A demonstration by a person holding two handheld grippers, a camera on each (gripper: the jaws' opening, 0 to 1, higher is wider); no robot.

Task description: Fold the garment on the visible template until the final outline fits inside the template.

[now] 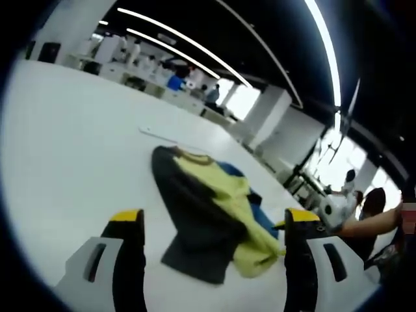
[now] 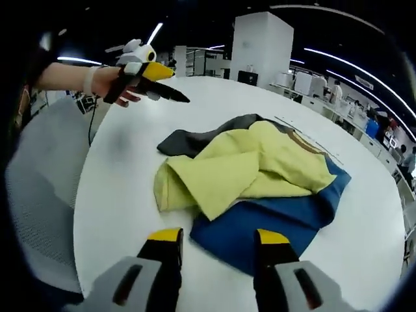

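We see a wide white table (image 2: 117, 195), and everything we place is set against it. On its middle lies the garment (image 2: 260, 175), a crumpled heap of yellow, dark grey and blue cloth; in the left gripper view the same garment (image 1: 208, 214) shows its grey part nearest, with yellow over it and blue behind. We cannot make out a template outline under it; a thin pale line (image 1: 159, 135) lies on the table beyond the garment.

A grey mesh chair (image 2: 39, 195) stands at the table's edge. Beyond the table's far side are desks, a white pillar (image 2: 260, 42) and people (image 1: 195, 81) in the distance, under long ceiling lights.

The right gripper (image 2: 218, 237) hangs over the table's near edge, just short of the blue cloth, its jaws apart and holding nothing. The left gripper (image 1: 214, 218) also stands with its jaws wide apart, framing the garment and clasping nothing. In the right gripper view the left gripper (image 2: 146, 81) is held by a hand (image 2: 107, 81) above the table's far-left part, well clear of the garment. Nothing lies between either gripper and the cloth.
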